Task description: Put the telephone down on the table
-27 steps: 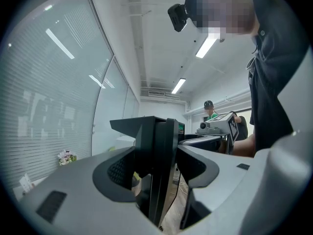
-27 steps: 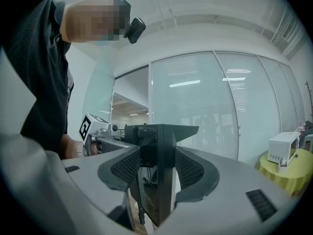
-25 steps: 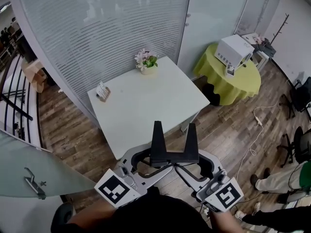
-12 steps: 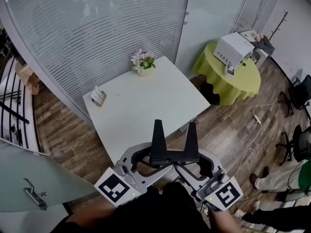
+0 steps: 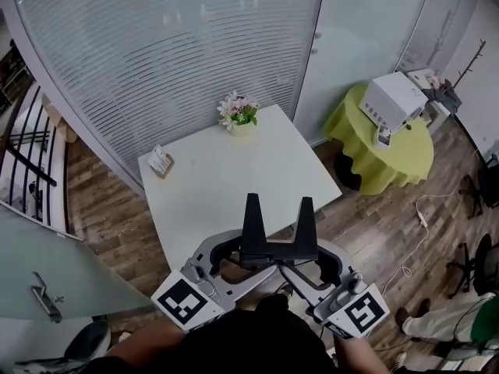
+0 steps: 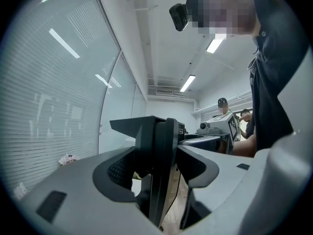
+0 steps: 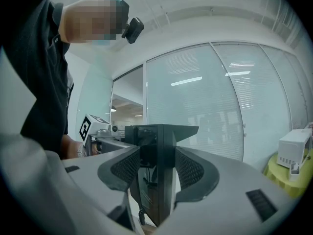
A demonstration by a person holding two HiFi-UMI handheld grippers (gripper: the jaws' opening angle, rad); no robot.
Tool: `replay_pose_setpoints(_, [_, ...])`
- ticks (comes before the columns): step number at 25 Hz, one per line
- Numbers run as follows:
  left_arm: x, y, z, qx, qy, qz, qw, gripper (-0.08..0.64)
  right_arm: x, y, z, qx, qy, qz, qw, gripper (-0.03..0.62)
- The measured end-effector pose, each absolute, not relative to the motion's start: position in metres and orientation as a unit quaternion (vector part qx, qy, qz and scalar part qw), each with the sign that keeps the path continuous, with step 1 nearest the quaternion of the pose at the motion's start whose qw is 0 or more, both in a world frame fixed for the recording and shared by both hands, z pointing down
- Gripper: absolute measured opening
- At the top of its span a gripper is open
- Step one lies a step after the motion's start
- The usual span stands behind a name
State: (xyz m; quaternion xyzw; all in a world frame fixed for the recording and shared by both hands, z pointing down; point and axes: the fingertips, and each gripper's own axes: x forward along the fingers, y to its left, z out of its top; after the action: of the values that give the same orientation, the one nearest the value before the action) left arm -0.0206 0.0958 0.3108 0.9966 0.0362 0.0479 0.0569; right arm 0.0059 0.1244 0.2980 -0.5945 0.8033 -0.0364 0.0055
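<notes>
The black telephone (image 5: 277, 236), a flat body with two upright prongs, hangs in the air just short of the near corner of the white square table (image 5: 234, 174). My left gripper (image 5: 231, 255) is shut on its left side and my right gripper (image 5: 313, 259) is shut on its right side. In the left gripper view the telephone (image 6: 157, 153) sits edge-on, clamped by the grey jaws of the left gripper (image 6: 161, 168). The right gripper view shows the telephone (image 7: 160, 165) pinched the same way by the right gripper (image 7: 157, 170).
On the table stand a small flower pot (image 5: 238, 114) at the far corner and a card holder (image 5: 161, 162) at the left edge. A round green-clothed table (image 5: 390, 142) with a white box stands to the right. A glass wall runs behind; a cable (image 5: 417, 232) lies on the wooden floor.
The head view has shifted a little, so the table and room sit slightly differently in frame. Both grippers keep the same hold on the telephone at the same height.
</notes>
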Motion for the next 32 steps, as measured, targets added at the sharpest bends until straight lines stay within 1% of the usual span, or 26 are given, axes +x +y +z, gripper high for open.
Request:
replay_pose_setpoints(10, [0.066,0.101,0.313,0.997,-0.025,0.052,0.059,0.267,0.096,0.127,0.300,-0.545,0.838,-0.039,0.008,0.237])
replay_pose_setpoints(18, [0.114,0.104,0.315,0.993,-0.084,0.061,0.062,0.267,0.147,0.126,0.304,-0.494,0.868,-0.044,0.014,0.237])
replay_pose_setpoints(24, [0.127,0.100,0.320,0.989,-0.114,0.068,0.068,0.267,0.162,0.119,0.309,-0.466,0.883,-0.055,0.020,0.237])
replay_pose_setpoints(32, [0.123,0.071,0.328,0.984,-0.148,0.065,0.078,0.267,0.158,0.087,0.318,-0.435,0.898,-0.067,0.013,0.238])
